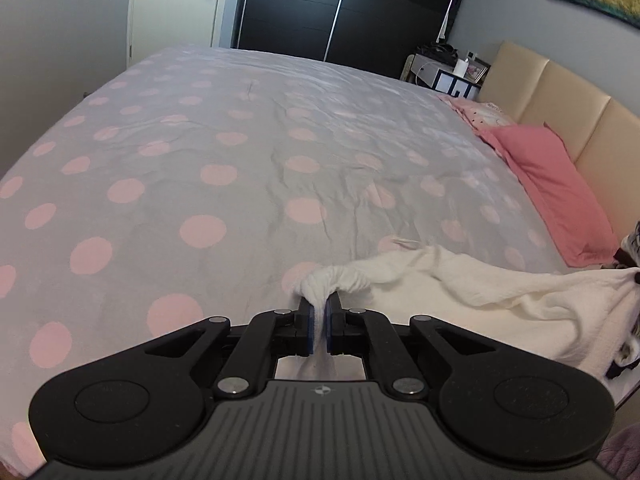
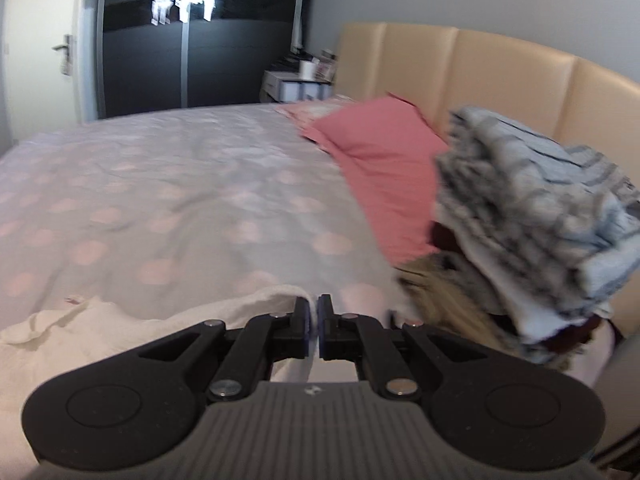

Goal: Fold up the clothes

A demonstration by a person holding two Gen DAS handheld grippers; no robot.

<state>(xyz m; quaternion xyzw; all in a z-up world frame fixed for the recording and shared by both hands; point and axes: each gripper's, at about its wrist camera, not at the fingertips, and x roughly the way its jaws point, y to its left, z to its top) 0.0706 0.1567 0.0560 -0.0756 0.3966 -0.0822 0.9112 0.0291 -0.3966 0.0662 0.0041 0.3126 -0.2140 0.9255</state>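
Observation:
A white garment (image 1: 460, 288) hangs stretched between my two grippers above the bed. My left gripper (image 1: 319, 307) is shut on a bunched edge of it, and the cloth runs off to the right in that view. In the right wrist view the same white garment (image 2: 80, 332) spreads to the left, and my right gripper (image 2: 313, 307) is shut on a thin fold of its edge. The blue pads (image 1: 310, 326) of the left one press the cloth from both sides.
The bed cover (image 1: 200, 152) is grey with pink dots. A pink pillow (image 2: 380, 160) lies by the beige headboard (image 2: 500, 80). A blurred pile of grey and striped clothes (image 2: 532, 216) stands at the right. A dark wardrobe (image 1: 344, 4) and a nightstand (image 1: 444, 74) stand beyond the bed.

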